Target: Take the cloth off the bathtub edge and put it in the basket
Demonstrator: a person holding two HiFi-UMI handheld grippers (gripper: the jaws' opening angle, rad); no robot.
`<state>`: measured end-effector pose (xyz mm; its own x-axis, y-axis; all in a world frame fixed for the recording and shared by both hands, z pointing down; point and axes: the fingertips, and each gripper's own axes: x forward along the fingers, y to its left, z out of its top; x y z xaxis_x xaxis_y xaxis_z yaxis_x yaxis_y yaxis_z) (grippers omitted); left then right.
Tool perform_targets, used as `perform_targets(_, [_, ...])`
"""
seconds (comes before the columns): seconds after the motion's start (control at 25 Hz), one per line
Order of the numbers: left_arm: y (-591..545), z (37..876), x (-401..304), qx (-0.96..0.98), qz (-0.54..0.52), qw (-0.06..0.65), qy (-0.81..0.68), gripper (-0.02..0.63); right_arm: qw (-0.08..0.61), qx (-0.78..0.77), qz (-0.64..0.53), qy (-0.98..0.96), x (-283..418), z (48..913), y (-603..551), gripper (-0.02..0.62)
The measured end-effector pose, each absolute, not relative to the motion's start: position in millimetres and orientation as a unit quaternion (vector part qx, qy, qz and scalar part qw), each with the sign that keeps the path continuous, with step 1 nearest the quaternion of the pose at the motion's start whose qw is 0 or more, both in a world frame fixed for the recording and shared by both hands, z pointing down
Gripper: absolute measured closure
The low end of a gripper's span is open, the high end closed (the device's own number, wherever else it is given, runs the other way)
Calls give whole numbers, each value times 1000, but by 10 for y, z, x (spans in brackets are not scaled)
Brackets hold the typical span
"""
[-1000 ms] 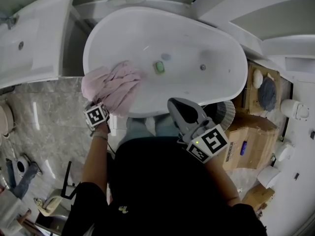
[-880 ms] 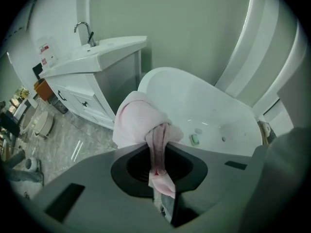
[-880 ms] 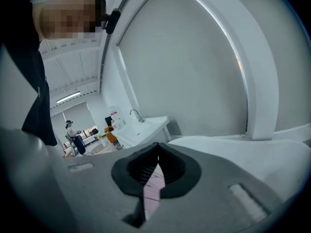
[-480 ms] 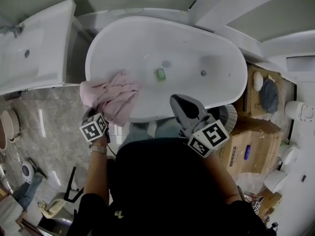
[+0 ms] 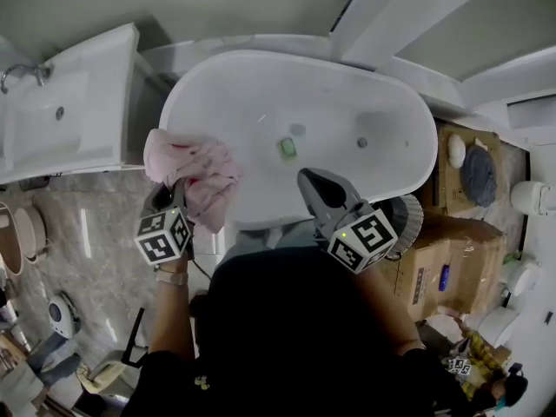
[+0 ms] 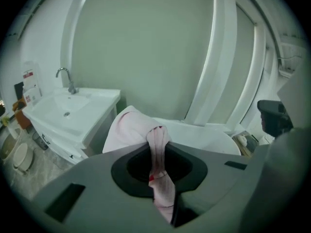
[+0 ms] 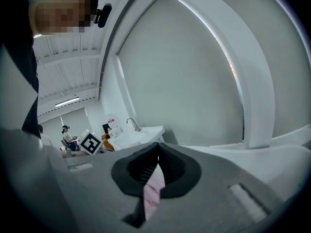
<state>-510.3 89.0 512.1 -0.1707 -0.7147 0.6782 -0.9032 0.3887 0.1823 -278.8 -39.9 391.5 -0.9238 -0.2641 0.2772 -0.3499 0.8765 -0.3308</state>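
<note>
Our left tool point(image 5: 178, 189) clamps the cloth point(image 5: 198, 165); our right tool point(image 5: 314, 185) is closed, empty. The bathtub point(image 5: 347, 85) holds a green object point(image 5: 287, 148).

Pink cloth point(image 5: 200, 170), white bathtub point(image 5: 261, 85), grey right tongs point(image 5: 305, 180) with black-and-white marker cube point(image 5: 363, 240), grey-veined marble floor point(image 5: 95, 224)

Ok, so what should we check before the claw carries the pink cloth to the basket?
1. Left claw pinching the pink cloth: ok.
2. Cloth clear of the bathtub rim: cannot tell; in the head view its hanging end overlaps the rim.
3. Right claw shut and apart from the cloth: ok.
4. Basket found: cannot tell; a ribbed grey round thing beside the tub may be it.
</note>
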Motion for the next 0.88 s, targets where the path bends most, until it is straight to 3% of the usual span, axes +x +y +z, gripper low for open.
perform_targets(0.4, [181, 4180, -4985, 620, 119, 277, -725, 545, 92, 219, 196, -951, -2576, 3871, -596, 598])
perform_targets(0.88, [-662, 4040, -4452, 717, 134, 252, -636, 546, 88, 354, 215, -906, -1792, 3979, -673, 598])
